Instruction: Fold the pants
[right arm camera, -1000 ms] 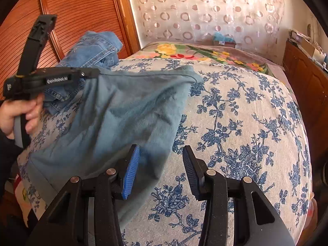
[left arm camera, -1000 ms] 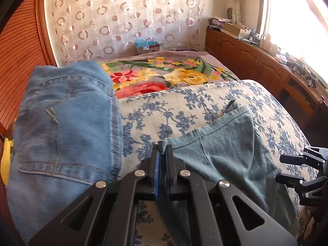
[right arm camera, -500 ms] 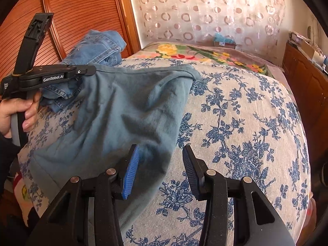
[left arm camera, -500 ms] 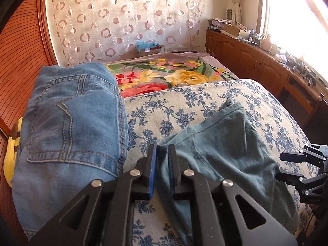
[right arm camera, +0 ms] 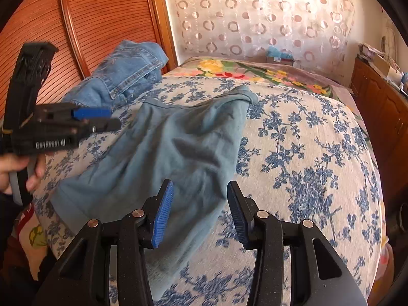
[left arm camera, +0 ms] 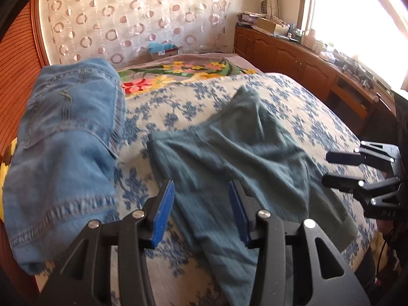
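Teal-grey pants (left arm camera: 244, 153) (right arm camera: 173, 158) lie rumpled and partly folded on the blue-flowered bedspread (left arm camera: 306, 107) (right arm camera: 306, 153). My left gripper (left arm camera: 201, 204) hovers over their near edge; its jaws are opening and nothing is pinched between the blue pads. In the right wrist view the same gripper (right arm camera: 102, 118) sits at the left, held by a hand (right arm camera: 15, 165), just clear of the pants' corner. Above the pants' lower edge my right gripper (right arm camera: 200, 206) (left arm camera: 331, 168) stands open, with cloth below its left finger and nothing gripped.
A heap of blue denim jeans (left arm camera: 63, 140) (right arm camera: 127, 74) lies by the ribbed wooden headboard (right arm camera: 97, 25). A bright flowered blanket (left arm camera: 178, 74) covers the far end of the bed. Wooden cabinets (left arm camera: 306, 66) with clutter line the window side.
My left gripper has let go of the pants' corner and opened, then drawn back. The cloth dropped onto the bedspread. The right gripper stayed open and shifted slightly.
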Available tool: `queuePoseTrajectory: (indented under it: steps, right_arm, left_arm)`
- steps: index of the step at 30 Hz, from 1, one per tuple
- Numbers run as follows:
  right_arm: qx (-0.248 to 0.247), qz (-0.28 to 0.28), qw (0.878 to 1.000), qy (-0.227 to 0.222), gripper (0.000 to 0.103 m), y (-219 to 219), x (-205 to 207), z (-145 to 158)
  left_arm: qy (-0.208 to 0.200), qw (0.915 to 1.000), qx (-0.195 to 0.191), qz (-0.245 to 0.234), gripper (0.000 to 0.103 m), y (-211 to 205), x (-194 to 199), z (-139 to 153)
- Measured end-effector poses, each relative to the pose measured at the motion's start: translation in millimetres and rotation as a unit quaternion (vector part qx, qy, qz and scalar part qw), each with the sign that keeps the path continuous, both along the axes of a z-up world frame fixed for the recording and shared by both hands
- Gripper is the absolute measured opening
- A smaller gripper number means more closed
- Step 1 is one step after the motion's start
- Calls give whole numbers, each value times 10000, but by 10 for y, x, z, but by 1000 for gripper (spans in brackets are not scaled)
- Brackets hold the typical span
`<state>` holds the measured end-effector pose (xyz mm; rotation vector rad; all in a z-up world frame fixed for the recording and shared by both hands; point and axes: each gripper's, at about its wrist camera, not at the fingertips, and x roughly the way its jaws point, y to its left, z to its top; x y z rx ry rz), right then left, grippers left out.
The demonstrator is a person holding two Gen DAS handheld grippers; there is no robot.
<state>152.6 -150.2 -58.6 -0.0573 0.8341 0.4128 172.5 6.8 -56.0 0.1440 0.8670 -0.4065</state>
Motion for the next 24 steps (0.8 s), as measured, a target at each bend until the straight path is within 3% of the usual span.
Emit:
queuePoseTrajectory:
  steps: [5, 24]
  right_arm:
    - [14, -29, 10000, -19, 44, 2, -128, 13]
    - [35, -65, 10000, -66, 44, -2, -576, 71]
  left_arm:
    - [54, 9999, -125, -17, 65, 27, -196, -78]
    - [172, 9994, -294, 59, 67, 180, -793, -159]
